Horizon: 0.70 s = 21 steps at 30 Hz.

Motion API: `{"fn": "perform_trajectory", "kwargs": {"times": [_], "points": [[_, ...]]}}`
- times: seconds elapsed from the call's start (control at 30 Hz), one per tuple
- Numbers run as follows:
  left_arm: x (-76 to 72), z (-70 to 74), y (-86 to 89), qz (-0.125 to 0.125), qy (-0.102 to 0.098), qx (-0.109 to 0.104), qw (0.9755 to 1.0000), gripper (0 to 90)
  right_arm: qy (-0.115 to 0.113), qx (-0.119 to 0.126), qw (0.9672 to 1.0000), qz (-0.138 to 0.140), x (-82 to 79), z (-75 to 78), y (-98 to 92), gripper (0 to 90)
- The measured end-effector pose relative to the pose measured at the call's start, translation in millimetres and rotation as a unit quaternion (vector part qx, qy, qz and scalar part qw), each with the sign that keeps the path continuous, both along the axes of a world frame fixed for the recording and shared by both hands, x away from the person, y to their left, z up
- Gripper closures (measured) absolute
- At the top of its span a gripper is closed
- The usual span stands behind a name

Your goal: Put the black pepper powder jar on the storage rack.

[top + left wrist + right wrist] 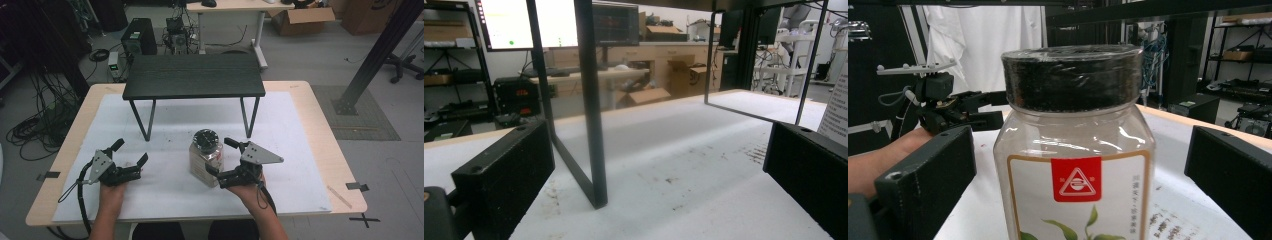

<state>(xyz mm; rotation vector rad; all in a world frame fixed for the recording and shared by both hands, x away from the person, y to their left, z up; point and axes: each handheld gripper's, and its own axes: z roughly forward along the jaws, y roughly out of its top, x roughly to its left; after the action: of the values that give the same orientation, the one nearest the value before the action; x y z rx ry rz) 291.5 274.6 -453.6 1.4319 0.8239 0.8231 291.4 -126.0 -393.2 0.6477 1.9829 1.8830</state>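
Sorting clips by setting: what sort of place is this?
Most likely a lab or workshop: a PC tower and tangled cables on the floor, cardboard boxes, and monitors behind the white-covered table.

The jar (1074, 165) looks like clear glossy plastic, with a paper label and a black lid (1071, 77) under shiny, wrinkled film. The small table (194, 76) has a matt black, wood-grained top on thin black metal legs. Under it lies a white mat (170, 192), matt and slightly rough, scuffed with dark marks, over a pale wooden tabletop (322, 135).
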Motion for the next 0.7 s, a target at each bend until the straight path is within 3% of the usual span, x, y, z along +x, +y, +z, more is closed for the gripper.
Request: {"fn": "perform_trajectory", "kwargs": {"times": [0.7], "points": [[-0.1, 0.0, 0.1, 0.000, 0.000, -0.001, 1.0000, 0.5, 0.010, -0.007, 0.9999, 0.004, 9.8, -6.9, 22.1, 0.0]]}}
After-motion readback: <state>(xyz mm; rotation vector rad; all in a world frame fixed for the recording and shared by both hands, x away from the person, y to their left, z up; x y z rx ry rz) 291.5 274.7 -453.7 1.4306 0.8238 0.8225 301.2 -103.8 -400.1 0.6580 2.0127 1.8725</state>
